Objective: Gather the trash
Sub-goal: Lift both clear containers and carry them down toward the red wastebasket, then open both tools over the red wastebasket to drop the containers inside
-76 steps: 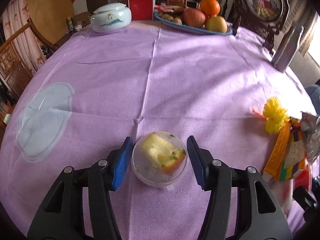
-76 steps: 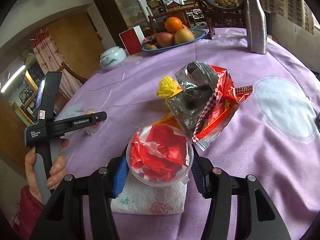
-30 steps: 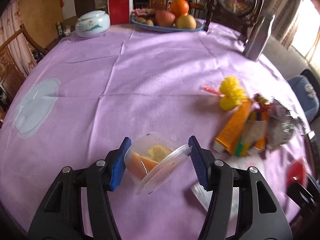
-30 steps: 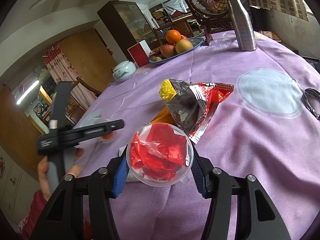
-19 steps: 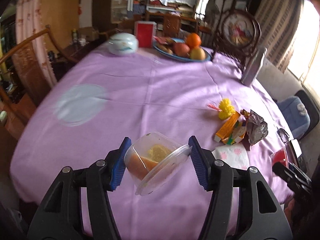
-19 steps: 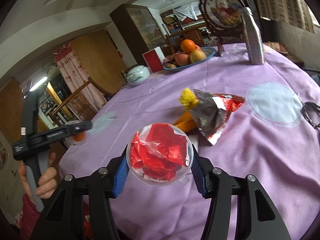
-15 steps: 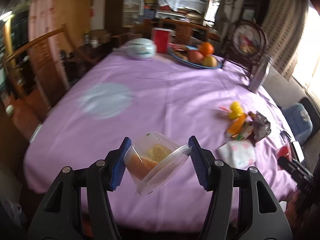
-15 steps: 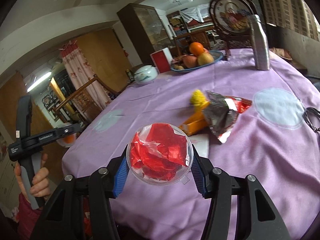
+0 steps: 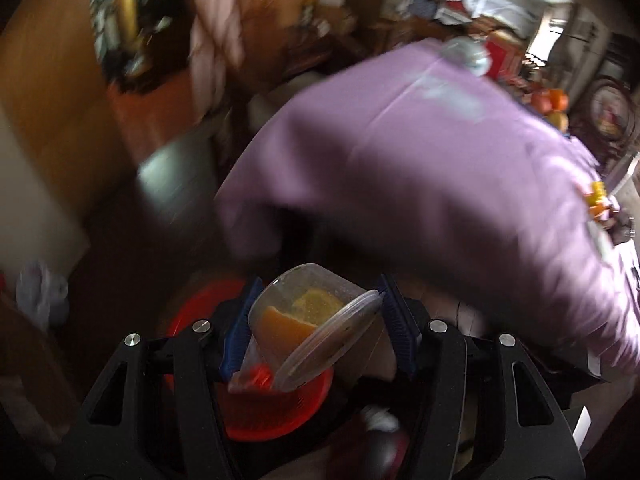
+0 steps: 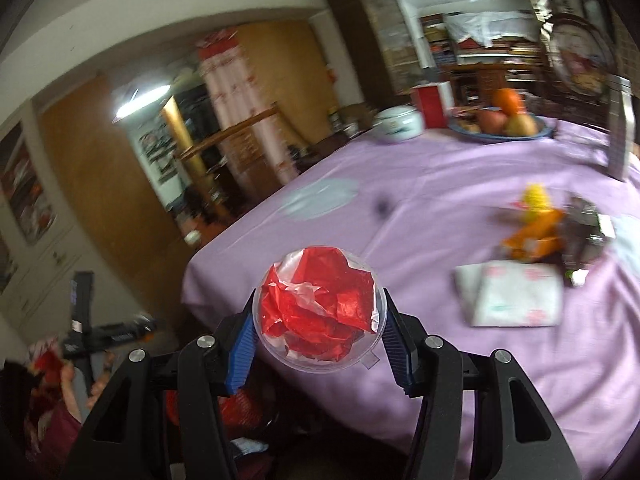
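Observation:
My left gripper is shut on a clear plastic cup with orange peel and a yellowish food piece inside; the cup is tilted, lid toward the lower right. It hangs above a red bin on the dark floor beside the table. My right gripper is shut on a clear plastic cup of crumpled red wrapper, held over the near edge of the purple tablecloth. In the right wrist view a hand holds the left gripper low at the far left. On the table lie a tissue pack and orange and silver wrappers.
A fruit plate, a white lidded pot, a red box and a steel bottle stand at the table's far side. A wooden chair and cabinets lie beyond the left edge. A white bag sits on the floor.
My left gripper has swung off the table to the left and tipped down over the red bin, cup still held. My right gripper has drawn back toward the table's edge and rolled, keeping its cup.

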{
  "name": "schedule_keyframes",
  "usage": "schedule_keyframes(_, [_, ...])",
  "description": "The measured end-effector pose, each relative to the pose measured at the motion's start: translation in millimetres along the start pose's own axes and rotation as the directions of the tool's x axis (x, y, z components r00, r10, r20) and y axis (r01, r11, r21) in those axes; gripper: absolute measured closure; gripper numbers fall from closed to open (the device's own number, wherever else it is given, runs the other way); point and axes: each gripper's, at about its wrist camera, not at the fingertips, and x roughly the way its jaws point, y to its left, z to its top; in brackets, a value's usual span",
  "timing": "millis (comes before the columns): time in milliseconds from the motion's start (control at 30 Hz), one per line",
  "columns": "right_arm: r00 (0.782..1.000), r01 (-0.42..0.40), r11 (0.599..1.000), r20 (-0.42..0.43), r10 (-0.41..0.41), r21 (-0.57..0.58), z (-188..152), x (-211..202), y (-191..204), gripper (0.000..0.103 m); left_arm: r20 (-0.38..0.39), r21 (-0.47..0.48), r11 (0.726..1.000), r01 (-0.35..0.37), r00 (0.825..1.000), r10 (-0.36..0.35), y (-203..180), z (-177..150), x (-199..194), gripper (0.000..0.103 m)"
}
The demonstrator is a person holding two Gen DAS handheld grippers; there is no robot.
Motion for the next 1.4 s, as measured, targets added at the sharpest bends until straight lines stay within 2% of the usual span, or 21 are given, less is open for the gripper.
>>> schedule_keyframes(100, [0.997, -0.049, 0.998, -0.066, 0.047, -0.034, 0, 25, 31, 0.047, -0.064, -0.059, 0.998, -0.023, 0.998, 0.019, 39, -26, 25, 0.045])
schedule_keyframes(233, [0.989, -0.079, 0.993, -0.129, 0.068, -0.084, -5, 52, 72, 0.047, -0.121, -0.116, 0.991, -0.073, 0.991, 0.059, 73, -46, 52, 0.043])
schedule_keyframes(367, [0.979, -0.104, 0.987, -0.187, 0.08, -0.121, -11, 77, 105, 0.047, -0.134, -0.174, 0.982, -0.072, 0.99, 0.048, 96, -56, 58, 0.015])
schedule_keyframes(533, [0.959, -0.141, 0.978, -0.266, 0.097, -0.152, -18, 113, 131, 0.047, -0.108, -0.179, 0.977, -0.115, 0.989, 0.097, 106, -58, 50, 0.014])
schedule_keyframes(633, [0.939, -0.176, 0.97, -0.323, 0.116, -0.165, -27, 134, 149, 0.047, -0.066, -0.18, 0.965, -0.19, 0.981, 0.181, 113, -60, 38, 0.009])
schedule_keyframes(733, [0.916, -0.219, 0.959, -0.377, 0.139, -0.178, -36, 154, 170, 0.047, -0.029, -0.19, 0.948, -0.256, 0.966, 0.255, 122, -59, 28, 0.009])
schedule_keyframes(1000, [0.837, -0.347, 0.911, -0.512, 0.193, -0.223, -65, 204, 241, 0.045, -0.002, -0.242, 0.921, -0.307, 0.949, 0.315, 161, -66, 17, 0.008])
schedule_keyframes(1067, [0.837, -0.343, 0.907, -0.518, 0.176, -0.245, -69, 212, 251, 0.028, -0.005, -0.25, 0.914, -0.32, 0.944, 0.33, 166, -68, 18, 0.008])
schedule_keyframes(1133, [0.847, -0.332, 0.906, -0.507, 0.162, -0.264, -70, 217, 258, 0.027, -0.009, -0.258, 0.909, -0.329, 0.941, 0.338, 173, -71, 19, 0.008])
schedule_keyframes(1267, [0.841, -0.324, 0.909, -0.519, 0.15, -0.263, -73, 223, 260, 0.027, -0.025, -0.285, 0.904, -0.319, 0.945, 0.325, 184, -76, 24, 0.008])
schedule_keyframes(1400, [0.847, -0.308, 0.918, -0.511, 0.145, -0.251, -69, 220, 256, 0.027, -0.027, -0.29, 0.904, -0.314, 0.947, 0.32, 184, -75, 23, 0.008])
